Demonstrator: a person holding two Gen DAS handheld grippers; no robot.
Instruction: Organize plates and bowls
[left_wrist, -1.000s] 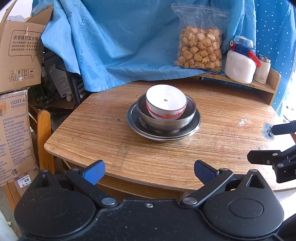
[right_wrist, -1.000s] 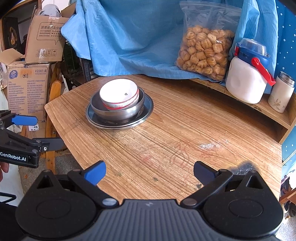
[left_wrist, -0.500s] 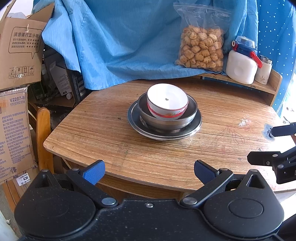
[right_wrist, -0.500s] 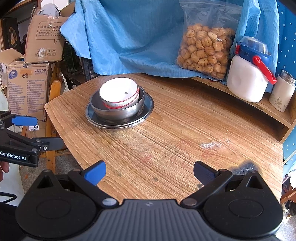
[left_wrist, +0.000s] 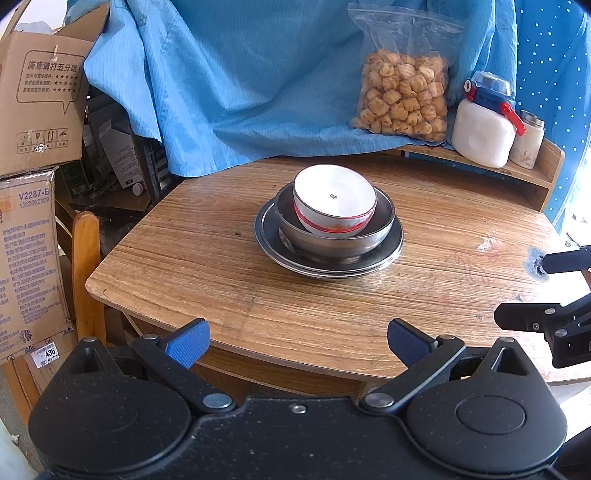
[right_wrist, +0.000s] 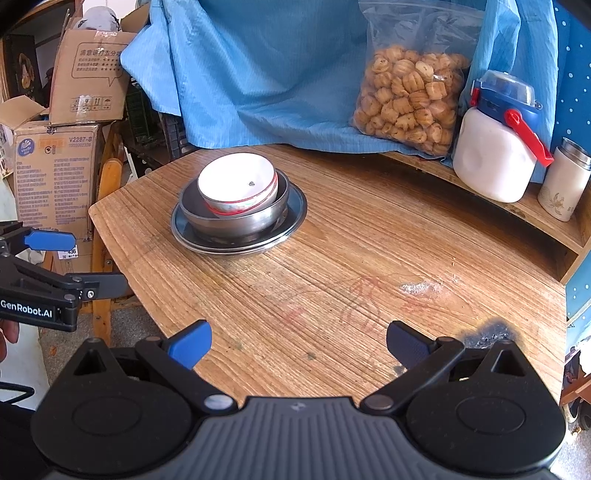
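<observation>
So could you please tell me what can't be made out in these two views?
- Plate count, both views: the steel bowl hides the middle; one plate or two is unclear.
- Steel bowl's inside: the white bowl covers it.
- Box small print, left view: too small to read.
- Flask, right view: cut by the edge.

snack bag (left_wrist: 402, 96), white jug (left_wrist: 480, 129), cardboard boxes (left_wrist: 33, 107) behind.
</observation>
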